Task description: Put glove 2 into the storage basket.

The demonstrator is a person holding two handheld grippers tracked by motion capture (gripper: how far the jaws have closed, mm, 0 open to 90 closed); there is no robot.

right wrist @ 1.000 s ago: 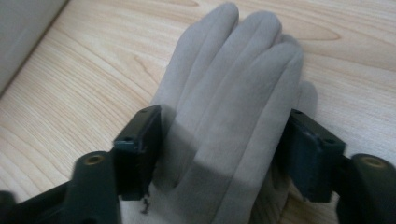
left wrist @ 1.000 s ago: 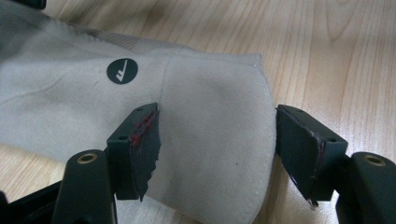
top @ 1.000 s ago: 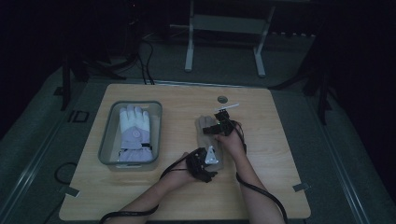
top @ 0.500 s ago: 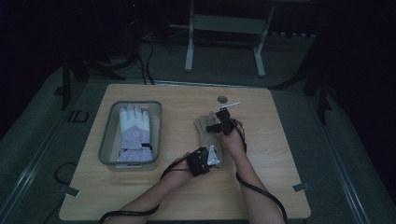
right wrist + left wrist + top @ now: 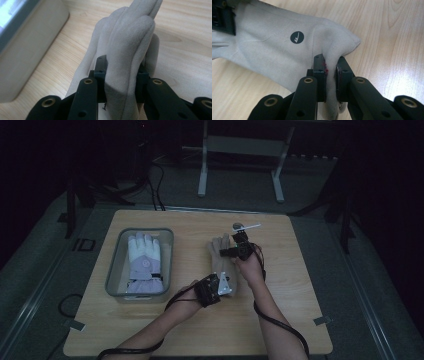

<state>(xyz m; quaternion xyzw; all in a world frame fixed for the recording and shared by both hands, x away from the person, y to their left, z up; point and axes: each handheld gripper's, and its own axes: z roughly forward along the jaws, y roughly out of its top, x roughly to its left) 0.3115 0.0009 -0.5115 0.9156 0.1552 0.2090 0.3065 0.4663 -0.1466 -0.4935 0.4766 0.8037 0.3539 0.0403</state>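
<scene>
Suede-like beige glove (image 5: 221,262) with a round dark logo is lying stretched between both tools, left tool (image 5: 331,75) pinching its cuff, right tool (image 5: 121,75) clamping its fingers.

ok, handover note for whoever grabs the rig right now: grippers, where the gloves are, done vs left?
Left gripper: jaws shut on the beige glove at its cuff end, near the person.
Right gripper: jaws shut on the beige glove's bunched fingers, at the far end.
Beige glove lies on the table, right of the clear bin, held at both ends.
White and purple glove lies flat in the bin.
Done: one glove binned, second one gripped.
Left, most likely: lift the beige glove across into the bin and release.
A small round thing and a white stick lie beyond the glove, untouched.
</scene>
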